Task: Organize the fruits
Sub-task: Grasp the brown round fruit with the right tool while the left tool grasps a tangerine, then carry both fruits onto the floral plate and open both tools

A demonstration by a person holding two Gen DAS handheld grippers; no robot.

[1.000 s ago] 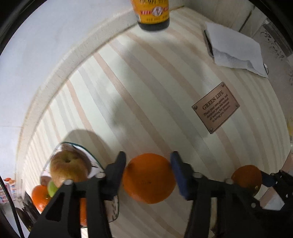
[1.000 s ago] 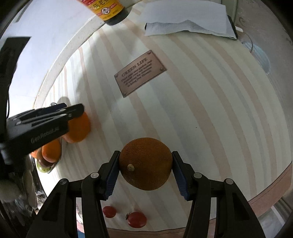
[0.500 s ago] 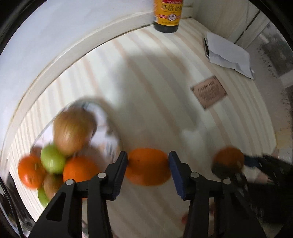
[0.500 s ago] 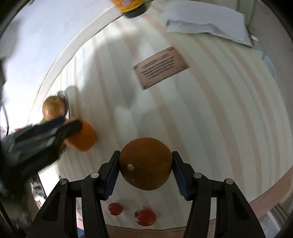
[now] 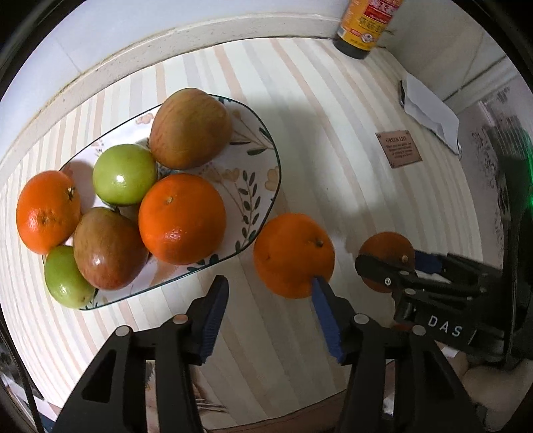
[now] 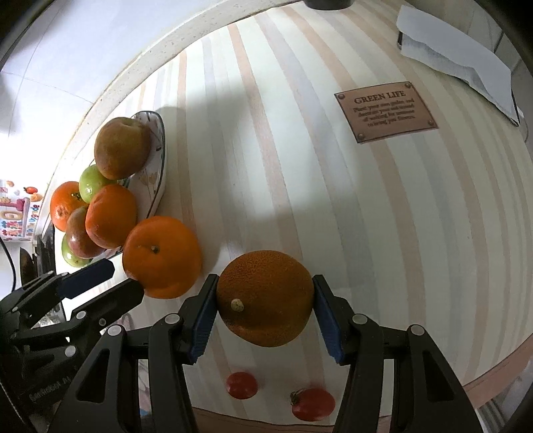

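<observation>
A floral plate (image 5: 263,160) holds several fruits: apples, green fruits and oranges; it also shows in the right wrist view (image 6: 159,186). My left gripper (image 5: 268,311) is open; a bright orange (image 5: 293,254) lies on the table by its right finger, beside the plate. The same orange shows in the right wrist view (image 6: 161,256). My right gripper (image 6: 263,314) is shut on a dull brown-orange fruit (image 6: 265,296), held above the table; it shows in the left wrist view (image 5: 388,253).
Two small red tomatoes (image 6: 241,384) (image 6: 313,403) lie near the table's front edge. A brown "GREEN LIFE" plaque (image 6: 386,111), a white paper (image 6: 456,56) and a sauce bottle (image 5: 366,26) sit farther back. A wall borders the table's far side.
My left gripper has opened and let go of the bright orange, which now lies next to the plate. The left view has pulled back, showing the whole plate. The right gripper still holds its fruit.
</observation>
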